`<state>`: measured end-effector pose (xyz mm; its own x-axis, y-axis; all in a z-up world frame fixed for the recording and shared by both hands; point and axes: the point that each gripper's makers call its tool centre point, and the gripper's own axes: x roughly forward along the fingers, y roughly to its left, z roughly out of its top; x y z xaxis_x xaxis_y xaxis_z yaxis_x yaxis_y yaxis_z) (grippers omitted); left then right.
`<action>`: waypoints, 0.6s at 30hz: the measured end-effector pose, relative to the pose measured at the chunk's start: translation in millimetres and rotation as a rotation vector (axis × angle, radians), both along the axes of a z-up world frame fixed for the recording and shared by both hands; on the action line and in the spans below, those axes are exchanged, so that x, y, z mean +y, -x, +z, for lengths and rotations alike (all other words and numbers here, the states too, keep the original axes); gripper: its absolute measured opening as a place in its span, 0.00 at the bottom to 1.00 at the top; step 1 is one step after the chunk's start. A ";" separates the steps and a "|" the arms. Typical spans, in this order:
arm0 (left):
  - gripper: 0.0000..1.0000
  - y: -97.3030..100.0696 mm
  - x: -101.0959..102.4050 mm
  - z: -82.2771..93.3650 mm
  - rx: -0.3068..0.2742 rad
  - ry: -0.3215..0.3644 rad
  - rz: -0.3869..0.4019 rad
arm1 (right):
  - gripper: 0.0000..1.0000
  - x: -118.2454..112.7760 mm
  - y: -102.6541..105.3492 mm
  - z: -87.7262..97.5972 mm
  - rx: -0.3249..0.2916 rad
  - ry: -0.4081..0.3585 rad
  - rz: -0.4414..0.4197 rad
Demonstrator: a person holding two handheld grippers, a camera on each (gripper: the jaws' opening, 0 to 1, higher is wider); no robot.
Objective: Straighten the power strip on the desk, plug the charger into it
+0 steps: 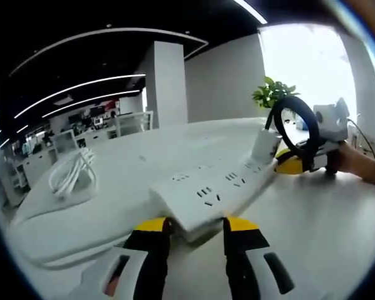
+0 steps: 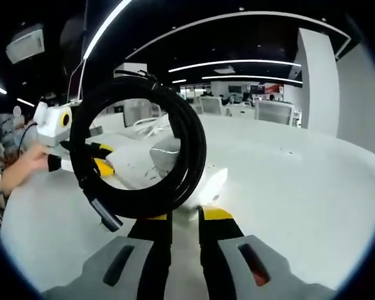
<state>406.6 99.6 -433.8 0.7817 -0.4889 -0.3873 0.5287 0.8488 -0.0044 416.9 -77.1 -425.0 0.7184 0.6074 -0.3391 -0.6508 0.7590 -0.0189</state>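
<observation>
Your left gripper has its yellow-tipped jaws set either side of the near end of the white power strip, clamped on it, and the strip's near end sits a little off the white desk. The strip runs away from you toward the desk's far right edge, sockets facing up. At its far end, your right gripper holds the white charger upright against the strip's top (whether the prongs are seated, you cannot tell).

From the right gripper view, your right gripper has its jaws closed tight on the charger, and the charger's black cable coil hangs in a loop right in front of the lens, its plug end dangling at the lower left. Your other hand shows behind it at the left.

A loose bundle of white cable lies well apart, near the desk's far left edge.
</observation>
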 end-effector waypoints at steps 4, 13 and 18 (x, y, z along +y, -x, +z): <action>0.33 1.3 1.2 -0.4 0.003 0.019 0.000 | 0.16 -0.5 0.4 0.3 -0.003 0.010 -0.007; 0.32 4.3 2.3 -3.3 -0.007 -0.019 -0.012 | 0.15 -2.0 2.2 1.0 -0.004 0.009 -0.012; 0.32 4.8 3.3 -2.8 0.001 -0.015 -0.016 | 0.15 -2.1 3.2 1.2 -0.002 0.006 -0.015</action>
